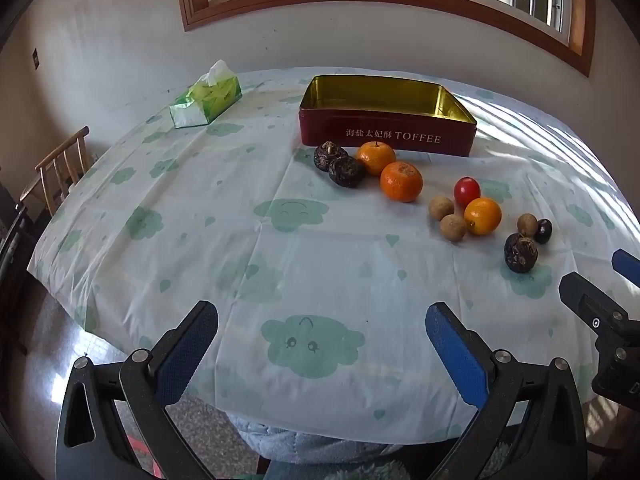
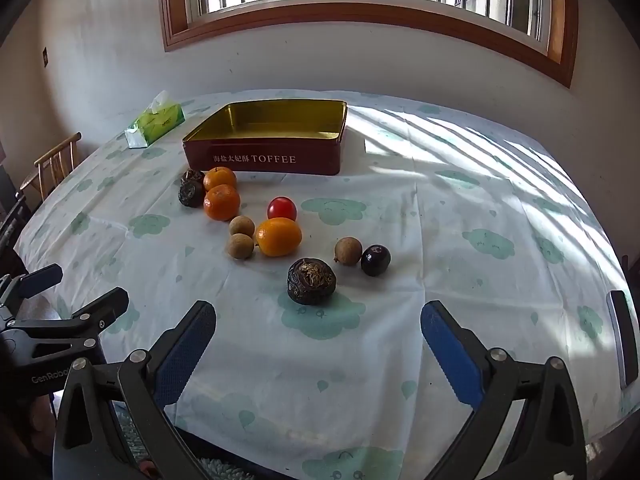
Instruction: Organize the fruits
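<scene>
Two claws hang wide apart and empty above the near edge of the tabletop (image 2: 460, 208): the left claw (image 1: 322, 346) and the right claw (image 2: 318, 344). Only the right wrist view shows a dark phone (image 2: 624, 338) at the far right edge, partly cut off. Loose fruit (image 2: 276, 236) lies on the cloth in front of the empty red tin (image 2: 264, 156), which reads "TOFFEE". Print on the tissue pack (image 1: 206, 98) is too small to read.
</scene>
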The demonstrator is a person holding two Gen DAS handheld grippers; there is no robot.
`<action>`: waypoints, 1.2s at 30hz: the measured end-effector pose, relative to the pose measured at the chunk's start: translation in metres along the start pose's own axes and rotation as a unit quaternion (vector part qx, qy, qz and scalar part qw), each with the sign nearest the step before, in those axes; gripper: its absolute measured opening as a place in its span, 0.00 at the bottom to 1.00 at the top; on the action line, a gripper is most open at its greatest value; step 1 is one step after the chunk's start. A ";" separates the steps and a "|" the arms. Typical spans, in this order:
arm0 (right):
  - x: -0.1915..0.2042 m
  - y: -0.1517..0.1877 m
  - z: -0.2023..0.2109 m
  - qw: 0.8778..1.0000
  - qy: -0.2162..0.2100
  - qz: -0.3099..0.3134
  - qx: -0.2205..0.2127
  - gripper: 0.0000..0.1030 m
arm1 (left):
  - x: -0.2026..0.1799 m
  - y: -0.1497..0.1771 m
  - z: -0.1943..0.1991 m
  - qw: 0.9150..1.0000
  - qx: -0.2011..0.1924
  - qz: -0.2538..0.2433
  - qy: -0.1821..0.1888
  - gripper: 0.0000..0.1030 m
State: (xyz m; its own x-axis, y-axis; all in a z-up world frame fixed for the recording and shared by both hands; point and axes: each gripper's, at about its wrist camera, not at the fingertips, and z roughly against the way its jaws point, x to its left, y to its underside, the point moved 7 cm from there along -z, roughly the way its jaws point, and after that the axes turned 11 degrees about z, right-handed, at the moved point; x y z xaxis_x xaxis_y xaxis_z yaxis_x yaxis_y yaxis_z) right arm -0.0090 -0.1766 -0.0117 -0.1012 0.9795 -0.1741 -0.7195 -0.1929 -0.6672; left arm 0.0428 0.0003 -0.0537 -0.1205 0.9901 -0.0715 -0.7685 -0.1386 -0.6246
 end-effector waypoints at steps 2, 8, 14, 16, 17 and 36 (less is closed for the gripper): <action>0.001 0.001 -0.001 1.000 -0.002 0.000 0.002 0.98 | 0.002 0.007 0.005 1.000 -0.003 -0.001 0.003 1.00; -0.001 0.006 -0.004 1.000 -0.001 -0.002 0.007 0.97 | 0.003 0.008 0.003 1.000 -0.001 -0.004 -0.005 1.00; -0.001 0.008 -0.006 1.000 0.000 -0.004 0.011 0.95 | 0.004 0.009 0.003 1.000 -0.002 -0.006 -0.003 1.00; -0.001 0.009 -0.006 1.000 0.000 -0.005 0.013 0.94 | 0.003 0.009 0.004 1.000 -0.005 -0.009 -0.003 1.00; -0.001 0.009 -0.007 1.000 -0.001 -0.005 0.013 0.94 | 0.003 0.009 0.004 1.000 -0.005 -0.009 -0.002 1.00; 0.002 0.013 -0.008 1.000 -0.003 -0.006 0.016 0.91 | 0.002 0.011 0.002 1.000 -0.001 -0.007 -0.003 1.00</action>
State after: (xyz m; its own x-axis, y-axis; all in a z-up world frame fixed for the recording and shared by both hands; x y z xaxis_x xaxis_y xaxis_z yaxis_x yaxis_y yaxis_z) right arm -0.0131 -0.1774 -0.0272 -0.0967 0.9820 -0.1621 -0.7421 -0.1796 -0.6457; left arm 0.0323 0.0002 -0.0590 -0.1135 0.9918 -0.0584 -0.7689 -0.1249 -0.6270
